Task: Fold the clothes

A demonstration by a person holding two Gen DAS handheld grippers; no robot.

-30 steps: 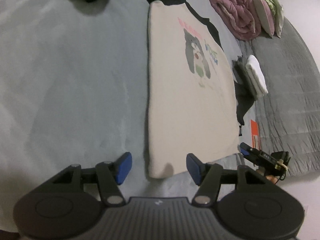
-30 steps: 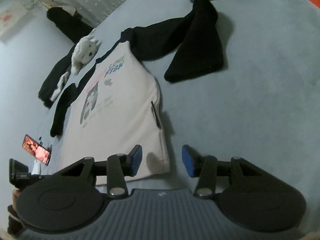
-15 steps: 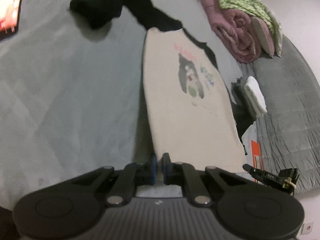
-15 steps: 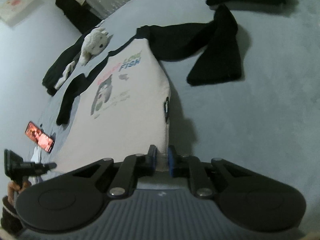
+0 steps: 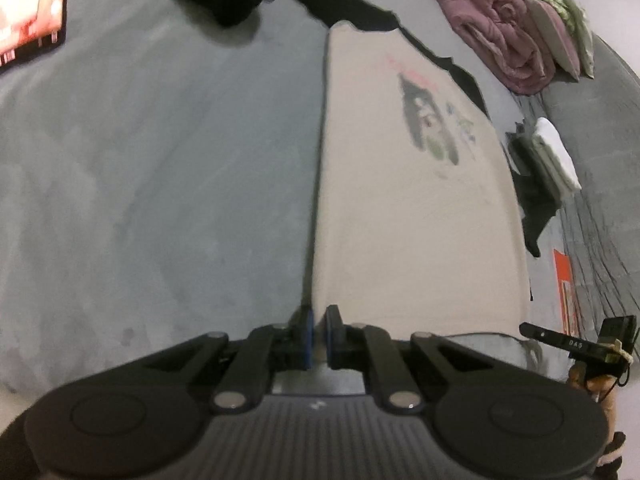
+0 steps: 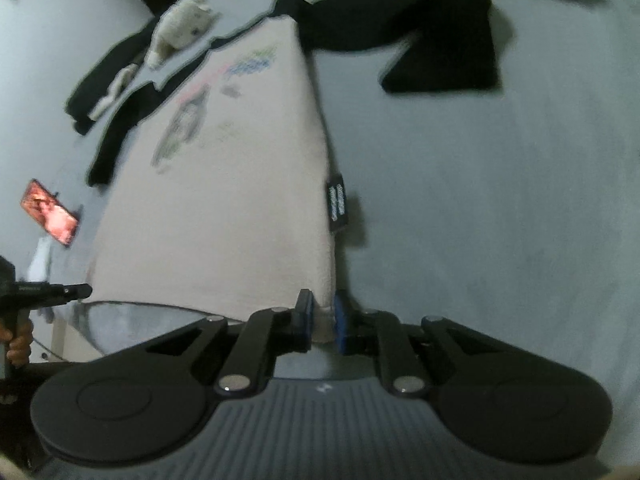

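Note:
A cream shirt (image 5: 404, 208) with black sleeves and a printed front lies stretched over the grey bed. It also shows in the right wrist view (image 6: 240, 208). My left gripper (image 5: 318, 338) is shut on the shirt's near left hem corner. My right gripper (image 6: 322, 322) is shut on the near right hem corner, below a black side label (image 6: 337, 206). The hem between the two corners is lifted off the bed. One black sleeve (image 6: 432, 40) lies spread to the far right, the other (image 6: 120, 132) to the left.
A plush toy (image 6: 180, 32) lies by the collar. A lit phone (image 6: 52, 216) rests on the bed. Folded white and dark clothes (image 5: 548, 156) sit beside a grey quilt (image 5: 600, 200). Pink and green bedding (image 5: 516, 32) is piled at the far right.
Both grippers went from open to shut on the shirt's hem corners. Since then they have lifted the hem and pulled the shirt taut.

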